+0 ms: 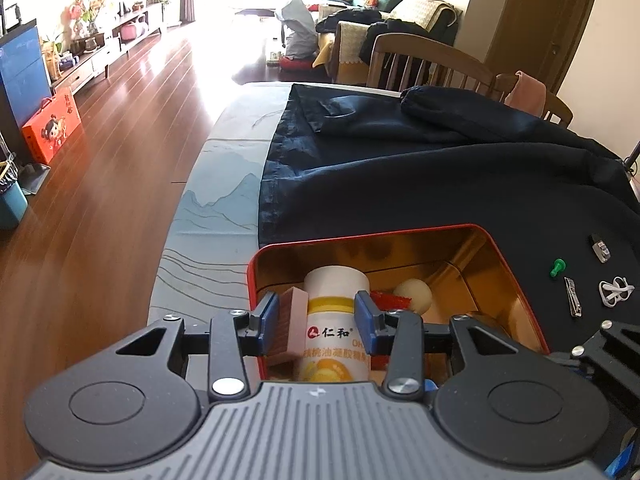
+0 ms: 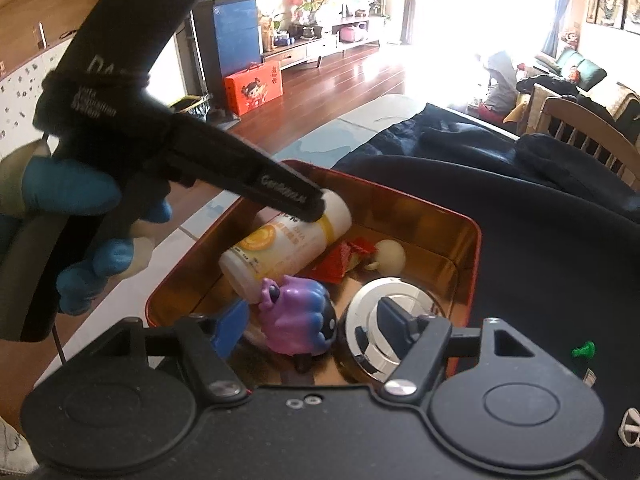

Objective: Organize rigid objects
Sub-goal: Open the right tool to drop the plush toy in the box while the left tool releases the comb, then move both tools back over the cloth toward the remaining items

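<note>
In the red tin [image 1: 516,276], left tool [image 1: 316,316] clamps bottle [image 1: 334,292], right view adds purple toy [image 2: 296,316] between wide right tool [image 2: 310,320], dark-cloth bench [image 1: 440,184], wood-floor room.

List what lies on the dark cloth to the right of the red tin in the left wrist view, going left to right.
green push pin → nail clipper → small black and silver clip → white ring-shaped piece.
</note>
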A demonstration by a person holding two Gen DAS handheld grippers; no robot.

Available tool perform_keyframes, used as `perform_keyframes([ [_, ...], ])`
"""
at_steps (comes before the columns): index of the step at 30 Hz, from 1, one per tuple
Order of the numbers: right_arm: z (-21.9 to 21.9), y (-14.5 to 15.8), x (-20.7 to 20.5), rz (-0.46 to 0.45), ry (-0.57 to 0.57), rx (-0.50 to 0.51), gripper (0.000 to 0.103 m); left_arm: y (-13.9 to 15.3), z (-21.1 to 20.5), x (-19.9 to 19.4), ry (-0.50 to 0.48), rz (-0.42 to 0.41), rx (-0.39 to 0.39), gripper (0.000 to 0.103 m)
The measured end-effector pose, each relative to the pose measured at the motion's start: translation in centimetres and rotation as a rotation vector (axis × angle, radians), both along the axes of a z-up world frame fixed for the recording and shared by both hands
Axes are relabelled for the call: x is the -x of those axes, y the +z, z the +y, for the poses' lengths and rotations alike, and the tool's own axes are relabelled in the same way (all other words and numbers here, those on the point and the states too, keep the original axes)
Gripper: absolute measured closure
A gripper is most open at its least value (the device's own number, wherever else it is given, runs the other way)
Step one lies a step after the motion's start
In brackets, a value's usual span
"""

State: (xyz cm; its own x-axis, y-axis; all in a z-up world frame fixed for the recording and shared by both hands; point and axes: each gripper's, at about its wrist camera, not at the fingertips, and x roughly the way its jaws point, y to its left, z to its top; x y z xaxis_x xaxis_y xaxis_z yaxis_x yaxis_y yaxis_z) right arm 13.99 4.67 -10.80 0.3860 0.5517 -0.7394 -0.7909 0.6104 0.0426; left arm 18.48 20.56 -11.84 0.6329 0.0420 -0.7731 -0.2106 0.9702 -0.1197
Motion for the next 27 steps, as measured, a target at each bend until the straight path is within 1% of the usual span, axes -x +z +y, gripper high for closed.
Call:
perform_keyframes([
  [7,-2.1,1.3,-0.4,0.006,-0.048,-0.049,0.03,0.8,-0.6,0.8,0.003,-0.008,0.017,0.06],
  [12,-4.0,2.5,-0.6,-0.025,-0.088,-0.085,0.029,2.0,-1.6,1.3,0.011,-0.023,0.039,0.058],
  [15,-5.5,3.1,-0.9,-0.038,-0.118,-0.105,0.027,3.1,-2.7,1.7,0.005,-0.055,0.039,0.05],
  [19,-7.7,3.7,-1.5,-0.046,-0.153,-0.126,0.024,4.4,-4.5,2.0,-0.003,-0.088,0.026,0.047],
  [21,-9.0,3.8,-1.8,-0.051,-0.171,-0.132,0.019,4.9,-5.5,2.1,-0.006,-0.099,0.019,0.046],
  [25,-11.4,3.9,-2.5,-0.055,-0.201,-0.142,0.014,5.5,-7.7,2.1,-0.014,-0.118,0.006,0.035],
  [27,-12.8,3.9,-3.0,-0.055,-0.218,-0.145,0.012,5.7,-8.8,2.1,-0.019,-0.124,0.001,0.033],
])
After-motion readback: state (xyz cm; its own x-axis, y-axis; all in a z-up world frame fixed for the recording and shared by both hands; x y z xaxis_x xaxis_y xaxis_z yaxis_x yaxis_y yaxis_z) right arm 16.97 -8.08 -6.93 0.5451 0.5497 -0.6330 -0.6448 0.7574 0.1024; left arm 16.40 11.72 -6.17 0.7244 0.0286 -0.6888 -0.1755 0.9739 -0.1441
